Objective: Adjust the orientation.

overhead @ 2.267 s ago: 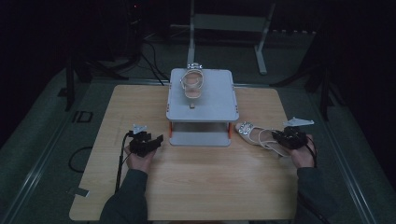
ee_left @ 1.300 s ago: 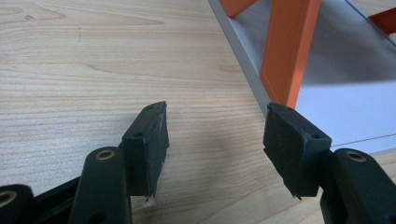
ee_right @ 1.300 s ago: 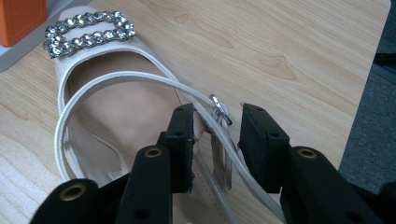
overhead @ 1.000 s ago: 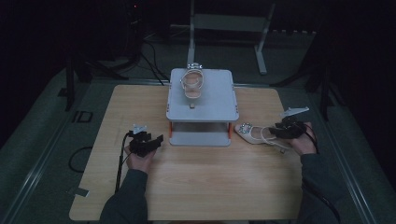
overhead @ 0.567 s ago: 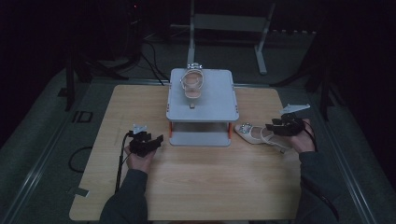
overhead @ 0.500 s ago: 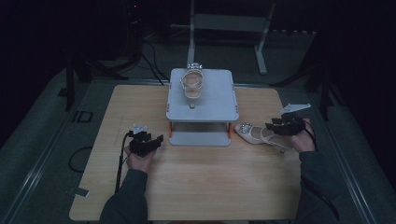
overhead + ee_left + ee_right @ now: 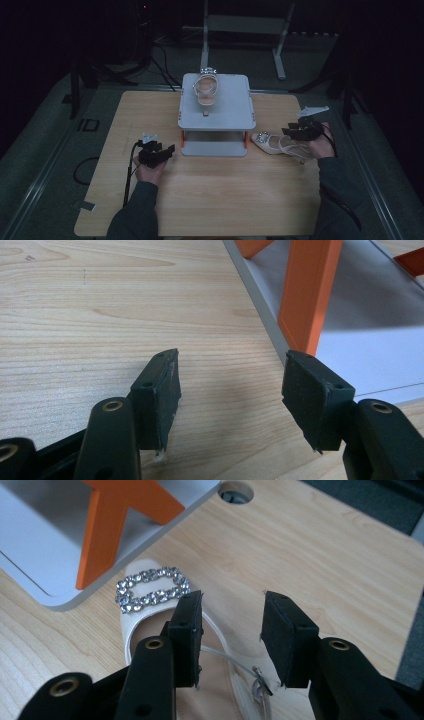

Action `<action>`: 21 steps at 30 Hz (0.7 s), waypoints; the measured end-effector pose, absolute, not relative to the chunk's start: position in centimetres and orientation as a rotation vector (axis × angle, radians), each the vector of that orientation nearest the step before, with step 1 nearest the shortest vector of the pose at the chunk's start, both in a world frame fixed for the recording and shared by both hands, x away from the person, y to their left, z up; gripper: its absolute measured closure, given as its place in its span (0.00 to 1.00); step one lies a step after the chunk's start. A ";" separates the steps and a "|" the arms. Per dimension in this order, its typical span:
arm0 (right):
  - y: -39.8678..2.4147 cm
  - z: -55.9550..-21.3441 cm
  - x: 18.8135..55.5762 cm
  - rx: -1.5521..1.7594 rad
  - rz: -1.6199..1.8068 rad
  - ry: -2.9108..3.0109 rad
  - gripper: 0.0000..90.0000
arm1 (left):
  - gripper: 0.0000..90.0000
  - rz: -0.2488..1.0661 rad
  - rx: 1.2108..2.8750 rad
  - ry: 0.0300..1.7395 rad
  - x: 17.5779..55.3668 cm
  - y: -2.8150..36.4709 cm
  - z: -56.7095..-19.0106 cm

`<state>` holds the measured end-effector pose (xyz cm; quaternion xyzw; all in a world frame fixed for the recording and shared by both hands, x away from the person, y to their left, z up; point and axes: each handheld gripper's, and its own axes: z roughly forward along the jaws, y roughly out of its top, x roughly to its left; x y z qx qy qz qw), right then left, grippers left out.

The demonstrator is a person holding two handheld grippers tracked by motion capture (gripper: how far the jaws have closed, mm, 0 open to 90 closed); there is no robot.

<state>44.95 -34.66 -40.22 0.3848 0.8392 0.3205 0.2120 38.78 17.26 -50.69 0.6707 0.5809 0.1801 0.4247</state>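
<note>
A pale slingback shoe with a rhinestone buckle lies on the wooden table just right of the grey stand. My right gripper hovers over the shoe's heel end. Its jaws have just been closing and straddle the shoe's side edge: one jaw is inside the shoe and the other outside, with neither pad pressing. A matching shoe rests on top of the stand. My left gripper stands open and holds nothing, low on the table by the stand's front left leg.
The stand has orange legs and a grey base plate close to my left jaws. A round cable hole sits in the table beyond the shoe. Dark floor, cables and a metal frame surround the table.
My right gripper has moved left and up over the shoe's heel end and its jaws stand closer together. The left hand and both shoes have stayed put.
</note>
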 end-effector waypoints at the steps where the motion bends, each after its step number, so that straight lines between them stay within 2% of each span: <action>1: -34.6 -40.4 45.1 1.072 0.887 2.336 0.66 | 0.45 0.450 1.677 1.453 38.8 17.3 -50.7; 21: -36.2 -42.1 45.0 1.127 0.816 2.390 0.68 | 0.45 0.451 1.678 1.453 38.8 17.3 -50.7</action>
